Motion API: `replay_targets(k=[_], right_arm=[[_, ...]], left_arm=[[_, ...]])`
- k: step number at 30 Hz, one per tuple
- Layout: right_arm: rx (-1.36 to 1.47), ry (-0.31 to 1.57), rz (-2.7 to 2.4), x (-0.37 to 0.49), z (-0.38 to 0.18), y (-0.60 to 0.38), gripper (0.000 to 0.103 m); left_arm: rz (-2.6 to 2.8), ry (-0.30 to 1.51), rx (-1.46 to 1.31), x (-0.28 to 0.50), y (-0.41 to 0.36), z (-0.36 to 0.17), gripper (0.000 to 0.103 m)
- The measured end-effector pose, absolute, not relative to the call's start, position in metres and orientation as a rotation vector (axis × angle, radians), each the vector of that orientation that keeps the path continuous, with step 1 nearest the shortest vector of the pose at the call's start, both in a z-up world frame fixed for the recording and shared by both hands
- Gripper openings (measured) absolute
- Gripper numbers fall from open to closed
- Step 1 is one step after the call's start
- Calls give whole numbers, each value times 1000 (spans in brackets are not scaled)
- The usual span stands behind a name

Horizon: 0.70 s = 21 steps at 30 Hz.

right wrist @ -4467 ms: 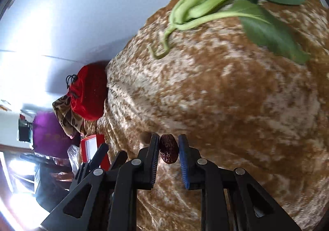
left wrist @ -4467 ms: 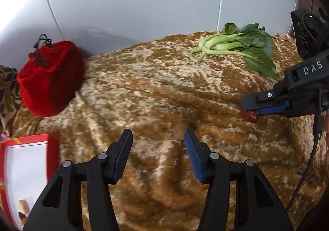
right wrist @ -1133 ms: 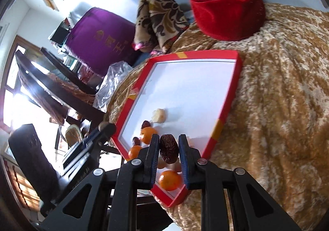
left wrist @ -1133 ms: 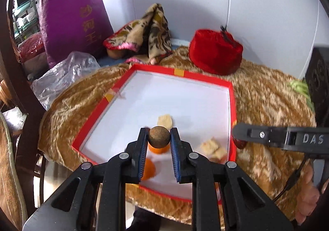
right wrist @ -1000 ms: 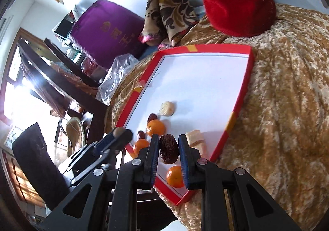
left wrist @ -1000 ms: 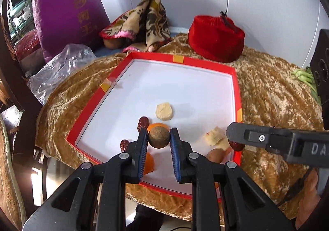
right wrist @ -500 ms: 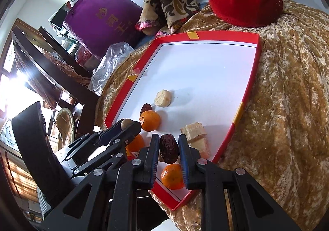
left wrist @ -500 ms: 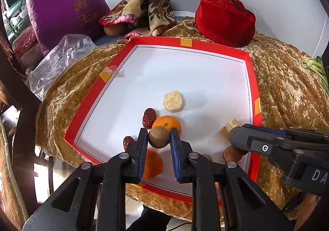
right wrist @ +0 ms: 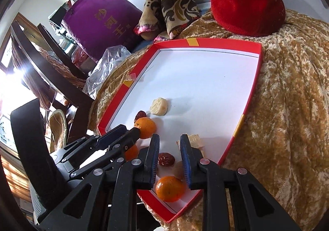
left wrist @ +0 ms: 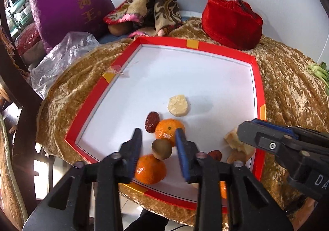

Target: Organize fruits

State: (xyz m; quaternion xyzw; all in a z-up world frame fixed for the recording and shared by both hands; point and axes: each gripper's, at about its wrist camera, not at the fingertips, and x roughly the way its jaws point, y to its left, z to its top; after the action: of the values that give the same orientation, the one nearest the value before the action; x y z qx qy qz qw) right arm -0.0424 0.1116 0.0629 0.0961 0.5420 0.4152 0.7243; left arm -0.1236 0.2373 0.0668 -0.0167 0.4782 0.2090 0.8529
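A red-rimmed white tray holds the fruit. My left gripper hangs over its near end with jaws opening. A brown round fruit sits free between the pads, resting against two oranges. My right gripper is low over the tray's near corner, its jaws opening too. A red date lies flat on the tray between them, with a gap on its right side. A second date and a pale chunk lie further in.
A gold velvet cloth covers the table. A red pouch stands behind the tray, with a patterned cloth, a purple bag and a plastic bag beyond the left edge. Greens lie far right. Pale pieces sit by my right finger.
Both grippers sank closer to the tray. The left jaws spread and let go of the brown fruit. The date slipped from the right pads and now lies flat on the tray.
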Motion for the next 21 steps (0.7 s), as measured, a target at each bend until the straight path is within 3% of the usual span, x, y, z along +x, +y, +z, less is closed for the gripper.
replay_targets(k=[2,4,7,21], right_arm=[[196,1165,907,-44,71,108,26],[187,1130,895,-46,81,102,30],[178,1080,885,-52,97,92,36],[125,732,811,-124,191,5,62]], left_arm=[[455,936,-23,-129,235,79,52],[467,874,-8,-135,231,93,70],[482,783,17,-148,223,111,82],[697,626,58,-240,194,191,88]])
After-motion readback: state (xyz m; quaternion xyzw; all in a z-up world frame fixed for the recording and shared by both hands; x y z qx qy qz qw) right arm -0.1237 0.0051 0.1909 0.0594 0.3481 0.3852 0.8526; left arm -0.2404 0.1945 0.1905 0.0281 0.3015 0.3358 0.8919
